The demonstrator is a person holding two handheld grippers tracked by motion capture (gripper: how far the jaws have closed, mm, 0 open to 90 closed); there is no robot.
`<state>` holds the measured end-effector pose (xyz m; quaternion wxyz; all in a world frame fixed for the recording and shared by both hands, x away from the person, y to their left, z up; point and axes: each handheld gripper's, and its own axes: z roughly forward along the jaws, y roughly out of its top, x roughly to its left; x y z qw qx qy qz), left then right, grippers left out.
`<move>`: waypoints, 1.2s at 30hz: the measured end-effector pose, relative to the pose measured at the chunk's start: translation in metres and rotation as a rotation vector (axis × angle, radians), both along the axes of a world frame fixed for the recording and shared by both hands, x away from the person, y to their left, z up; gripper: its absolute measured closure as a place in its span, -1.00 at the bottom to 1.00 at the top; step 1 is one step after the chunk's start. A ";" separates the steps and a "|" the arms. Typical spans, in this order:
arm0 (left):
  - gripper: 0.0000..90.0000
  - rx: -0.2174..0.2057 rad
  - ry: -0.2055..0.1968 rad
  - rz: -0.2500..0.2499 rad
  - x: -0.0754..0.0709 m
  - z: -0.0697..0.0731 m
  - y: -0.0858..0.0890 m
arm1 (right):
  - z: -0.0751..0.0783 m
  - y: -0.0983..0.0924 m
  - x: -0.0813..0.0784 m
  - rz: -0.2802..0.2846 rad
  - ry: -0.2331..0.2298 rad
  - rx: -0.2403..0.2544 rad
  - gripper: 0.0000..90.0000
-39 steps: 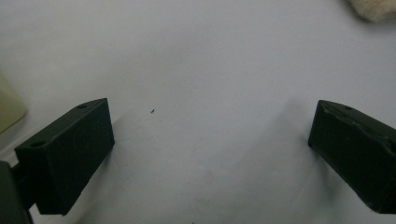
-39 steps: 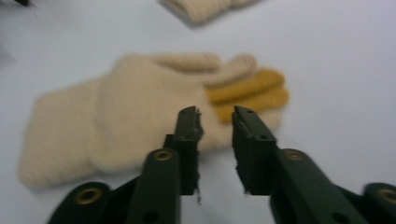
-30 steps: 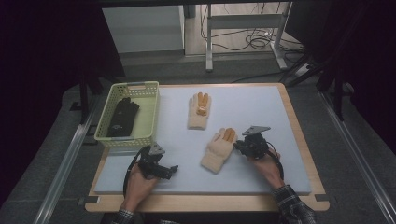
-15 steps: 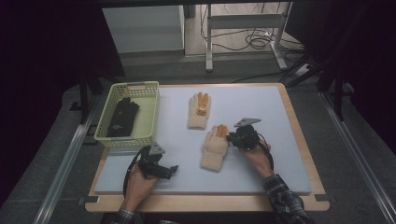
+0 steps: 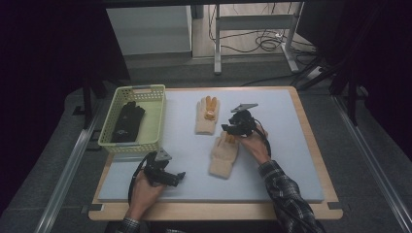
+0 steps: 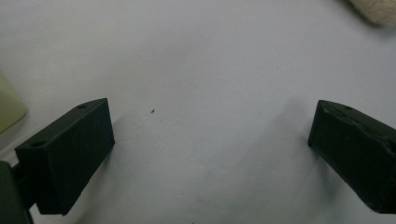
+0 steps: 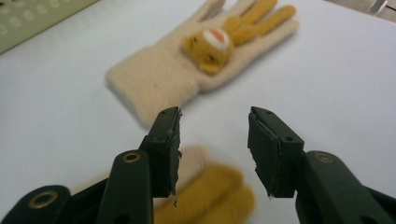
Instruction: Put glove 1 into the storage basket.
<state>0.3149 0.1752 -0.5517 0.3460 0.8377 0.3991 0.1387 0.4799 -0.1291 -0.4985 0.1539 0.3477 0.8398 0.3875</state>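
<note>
The right gripper is now farther up the table than a second ago. Back then it sat at the fingertips of the near glove with its jaws close together. Now the jaws have just been opening. They stand apart with nothing between them, and they hang over the yellow fingertips of that glove. So the near glove is let go. It has slid up the table too and now lies close below the far glove. The left gripper has stayed where it was, low over the white table top, with its jaws wide apart and nothing in them.

The near glove is soft and cream, with yellow fingers. It lies flat in the middle of the table, its cuff toward the person.

The far glove looks the same. In the right gripper view, the far glove has a little yellow bear face sewn on the back, and its yellow fingers point away.

A pale green basket stands at the left edge of the table. A black glove lies inside it.
</note>
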 end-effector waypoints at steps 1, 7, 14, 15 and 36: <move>-0.99 0.003 0.000 -0.002 0.000 0.000 0.000 | 0.000 0.004 0.004 0.001 -0.006 -0.006 0.15; -0.99 0.001 0.000 -0.002 0.000 0.000 0.000 | -0.007 0.028 0.026 0.041 0.001 -0.023 0.04; -0.99 -0.002 0.001 -0.001 0.000 0.000 0.000 | -0.016 0.051 0.048 0.064 0.001 -0.042 -0.14; -0.99 0.000 -0.001 -0.002 0.000 0.000 0.000 | -0.017 0.053 0.050 0.060 0.001 -0.044 -0.15; -0.99 -0.002 0.001 -0.001 0.000 0.000 0.000 | -0.028 0.077 0.073 0.010 0.010 -0.100 0.33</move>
